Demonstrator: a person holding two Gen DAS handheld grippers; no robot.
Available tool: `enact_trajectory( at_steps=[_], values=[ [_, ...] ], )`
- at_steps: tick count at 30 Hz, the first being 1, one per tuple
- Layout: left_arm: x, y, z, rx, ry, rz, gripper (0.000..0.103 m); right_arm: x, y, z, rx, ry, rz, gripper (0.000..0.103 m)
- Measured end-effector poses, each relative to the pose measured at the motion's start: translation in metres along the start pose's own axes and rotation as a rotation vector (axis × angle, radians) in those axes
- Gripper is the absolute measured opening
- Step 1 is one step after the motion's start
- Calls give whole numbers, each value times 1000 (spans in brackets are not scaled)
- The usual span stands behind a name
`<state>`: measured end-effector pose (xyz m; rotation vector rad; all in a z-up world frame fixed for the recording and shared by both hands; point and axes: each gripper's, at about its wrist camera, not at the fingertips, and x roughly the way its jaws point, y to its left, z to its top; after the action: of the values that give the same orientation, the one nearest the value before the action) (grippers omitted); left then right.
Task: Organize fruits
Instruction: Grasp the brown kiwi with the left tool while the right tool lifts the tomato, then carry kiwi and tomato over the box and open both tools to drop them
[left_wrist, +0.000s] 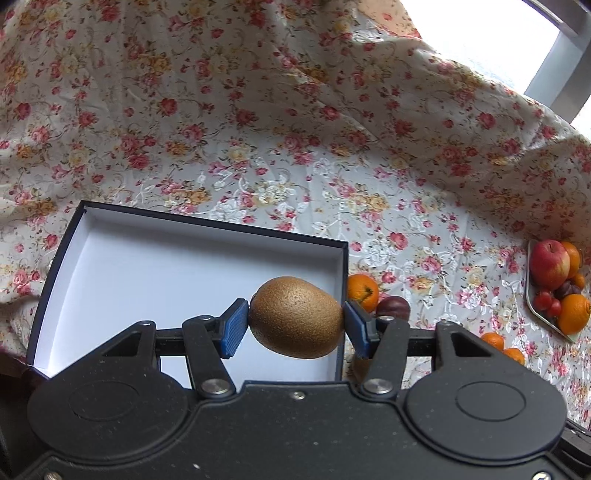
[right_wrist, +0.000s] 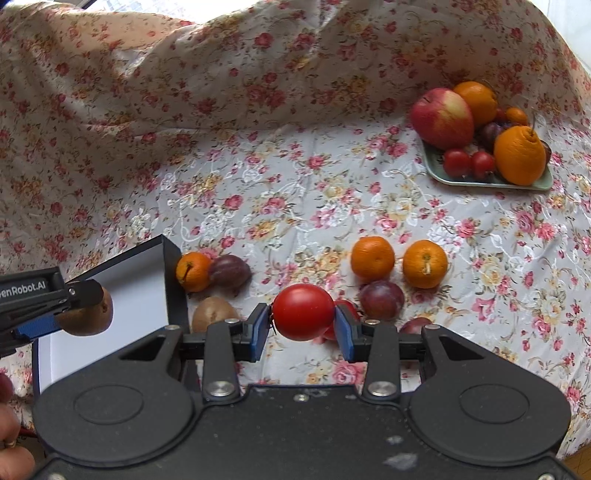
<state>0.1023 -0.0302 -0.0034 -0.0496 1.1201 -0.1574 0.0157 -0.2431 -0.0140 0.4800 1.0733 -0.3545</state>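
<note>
Left tongs (left_wrist: 295, 323) pinch a brown kiwi (left_wrist: 297, 317) between their blue pads, holding it above the right part of a shallow dark box (left_wrist: 110, 266) with a white inside that lies on the flowered cloth (left_wrist: 258, 129) covering the worktop. Just beyond the box's right wall an orange mandarin (left_wrist: 364, 291) touches a dark plum (left_wrist: 393, 307). Far to the right, a pale tray (left_wrist: 532, 306) holds a red apple (left_wrist: 549, 264), oranges and small red fruits.

Right tongs (right_wrist: 303, 319) grip a red tomato (right_wrist: 303, 312) above the cloth (right_wrist: 258, 184). Behind it lie two mandarins (right_wrist: 372, 258) side by side, with a plum (right_wrist: 382, 299) just in front of them. By the box corner (right_wrist: 173, 280) sit another mandarin, a plum and a second kiwi (right_wrist: 214, 314). At the left edge the left tongs (right_wrist: 55, 314) appear with their kiwi (right_wrist: 92, 317) over the box. The tray (right_wrist: 443, 173) stands well apart at upper right.
</note>
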Motion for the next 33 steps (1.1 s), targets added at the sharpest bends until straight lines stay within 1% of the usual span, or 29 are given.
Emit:
enact_trajectory(
  at_steps=[2,6,12,18,28,33],
  values=[
    [1,12,2,-25,6,7,60,2,20,-2,-33,-2,15,41],
    [-1,31,4,-42,-1,24,60,8,54,-8,-86,5,46,41],
    [-3,61,8,-87,-1,54,60,20,90,-18,-147,31,71,41],
    [3,90,8,-120,15,124,60,25,122,-28,-187,42,108,41],
    [11,127,4,-171,51,160,60,36,167,-40,-242,66,144,41],
    [13,137,3,-179,67,139,60,41,185,-47,-285,71,155,41]
  ],
)
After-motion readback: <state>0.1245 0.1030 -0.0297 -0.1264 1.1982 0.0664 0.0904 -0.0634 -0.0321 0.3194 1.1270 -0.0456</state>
